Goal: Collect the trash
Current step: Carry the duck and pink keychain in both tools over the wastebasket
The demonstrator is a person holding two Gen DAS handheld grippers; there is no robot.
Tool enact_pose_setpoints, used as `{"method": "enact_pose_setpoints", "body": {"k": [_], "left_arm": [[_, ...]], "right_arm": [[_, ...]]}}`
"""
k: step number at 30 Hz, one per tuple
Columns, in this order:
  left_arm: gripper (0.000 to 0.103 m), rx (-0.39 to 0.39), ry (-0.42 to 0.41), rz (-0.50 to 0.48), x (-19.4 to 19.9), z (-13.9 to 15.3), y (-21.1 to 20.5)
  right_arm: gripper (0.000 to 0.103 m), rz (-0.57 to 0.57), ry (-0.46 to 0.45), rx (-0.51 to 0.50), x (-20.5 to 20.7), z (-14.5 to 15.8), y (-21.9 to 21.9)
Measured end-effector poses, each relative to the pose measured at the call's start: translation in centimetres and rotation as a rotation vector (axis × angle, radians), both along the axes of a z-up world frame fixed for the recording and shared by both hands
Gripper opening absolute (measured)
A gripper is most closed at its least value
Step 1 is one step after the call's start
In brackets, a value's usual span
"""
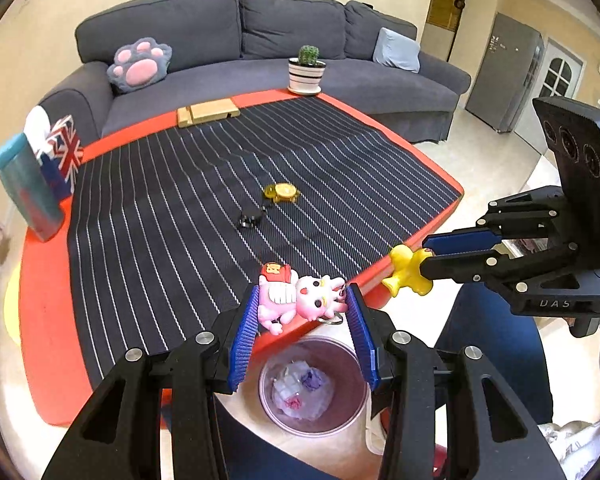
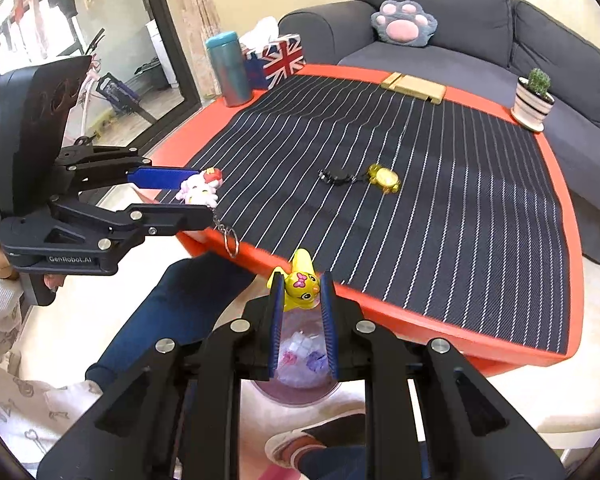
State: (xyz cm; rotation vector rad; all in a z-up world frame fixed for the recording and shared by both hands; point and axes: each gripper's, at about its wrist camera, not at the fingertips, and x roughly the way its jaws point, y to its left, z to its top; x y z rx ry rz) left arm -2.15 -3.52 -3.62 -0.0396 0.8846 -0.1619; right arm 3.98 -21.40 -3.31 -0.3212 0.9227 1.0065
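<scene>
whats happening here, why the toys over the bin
A person is clearing a coffee table with a claw in each hand. The left claw is shut on a pink cat keychain toy, and the right claw is shut on a yellow duck toy. Both toys are held at the table's near edge, above a trash bin on the floor that already holds crumpled wrappers. A gold trinket and a small black item lie on the striped mat.

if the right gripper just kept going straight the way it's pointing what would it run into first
Probably the trash bin on the floor: it shows between the fingers, beyond the yellow duck toy that the right gripper holds. Depth is unclear.
</scene>
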Motion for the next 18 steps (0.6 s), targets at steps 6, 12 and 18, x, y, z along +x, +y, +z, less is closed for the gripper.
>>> {"method": "enact_pose_setpoints", "body": {"k": [6,12,18], "left_arm": [[0.043,-0.017,0.012,0.012,-1.3,-0.4,0.1],[0.043,-0.024,0.019,0.014,-1.9,-0.5,0.3],[0.043,-0.025,0.018,0.012,-1.9,-0.4,0.4]], "right_arm": [[0.018,0.028,0.034,-0.014,-1.4,-1.2,0.1],[0.018,0.049,0.067,-0.008,-1.9,-1.8,0.4],[0.061,0.032,0.055,0.000,-1.7,-1.5,0.5]]}}
